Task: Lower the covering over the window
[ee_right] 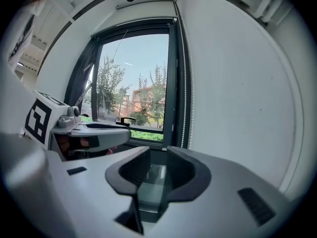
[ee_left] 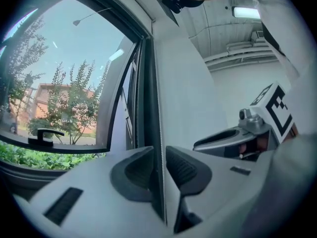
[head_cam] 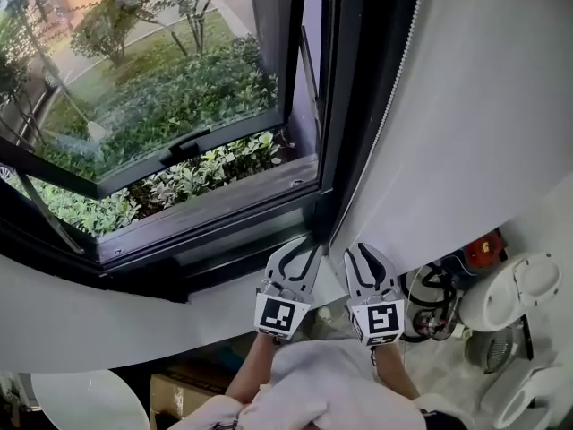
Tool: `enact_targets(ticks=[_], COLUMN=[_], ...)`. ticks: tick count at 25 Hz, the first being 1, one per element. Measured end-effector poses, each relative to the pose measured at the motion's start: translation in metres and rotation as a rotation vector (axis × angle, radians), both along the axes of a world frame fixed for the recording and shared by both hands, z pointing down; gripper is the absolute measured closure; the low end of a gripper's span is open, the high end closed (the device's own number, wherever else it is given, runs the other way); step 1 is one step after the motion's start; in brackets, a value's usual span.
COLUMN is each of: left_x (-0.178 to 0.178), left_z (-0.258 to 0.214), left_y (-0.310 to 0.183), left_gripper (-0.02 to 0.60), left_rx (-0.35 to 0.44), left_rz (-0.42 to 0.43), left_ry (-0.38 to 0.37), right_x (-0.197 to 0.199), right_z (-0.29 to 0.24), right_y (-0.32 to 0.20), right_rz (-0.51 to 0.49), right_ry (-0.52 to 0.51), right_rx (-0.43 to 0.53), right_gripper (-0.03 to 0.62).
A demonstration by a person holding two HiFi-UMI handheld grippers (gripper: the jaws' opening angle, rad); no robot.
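The blind itself I cannot make out: the window [head_cam: 179, 79] is fully uncovered, so I judge that the blind is rolled up at the top of the frame, out of clear sight. What can be reached is its bead chain [ee_left: 162, 133], which hangs along the right side of the frame, just beside the white wall [ee_right: 242, 83]. The left gripper [ee_left: 159, 155] has this chain between its jaws; the jaws stand narrow, but a dark gap shows beside the chain, so it seems that the pads do not yet press on it. The right gripper [ee_right: 157, 155] is close beside the left one, with its jaws moderately apart and nothing between them; only the sill shows through the gap, and the chain is ahead and a little to the right. The chain should be very light and limp, and it will swing away if pushed from the side. Its beads should keep it from sliding through closed pads, so a firm pinch across it is enough. It is thin, probably plastic, and a hard jerk could break it or pull it off the roller. In the right gripper view it seems to hang as two strands; only one of them should lower the blind, and I cannot tell which one. I would pull straight down and steadily, one gripper taking over from the other
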State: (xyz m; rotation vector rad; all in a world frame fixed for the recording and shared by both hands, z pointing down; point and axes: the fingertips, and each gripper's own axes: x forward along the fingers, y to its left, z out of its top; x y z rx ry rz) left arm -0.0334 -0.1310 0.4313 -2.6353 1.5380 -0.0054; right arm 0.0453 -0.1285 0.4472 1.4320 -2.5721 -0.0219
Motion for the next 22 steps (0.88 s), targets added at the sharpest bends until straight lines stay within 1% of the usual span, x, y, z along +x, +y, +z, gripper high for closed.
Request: enact_targets(ticks=[4, 10, 11, 12, 22], left_x=[0.012, 0.026, 0.028, 0.029, 0.042], left_z=[-0.002, 0.001, 0.002, 0.002, 0.001], left_y=[-0.013, -0.029, -0.032, -0.035, -0.066], left_gripper=[0.495, 0.495, 0.495, 0.495, 0.488], left_rx=[0.007, -0.009, -0.008, -0.009, -0.006], left_rz=[0.029, 0.062, 0.066, 0.070, 0.073], left_ry=[0.006, -0.003, -0.007, -0.010, -0.017], right_x=[0.007, 0.015, 0.015, 0.016, 0.017], right_z=[0.001, 0.005, 0.006, 0.007, 0.005], right_y=[-0.007, -0.017, -0.019, -0.020, -0.027], right_rz=[0.022, 0.056, 0.063, 0.071, 0.095], right_ry=[0.004, 0.001, 0.001, 0.002, 0.004], right_rx=[-0.003, -0.013, -0.017, -0.021, -0.019], right_gripper=[0.496, 0.496, 0.508, 0.519, 0.519])
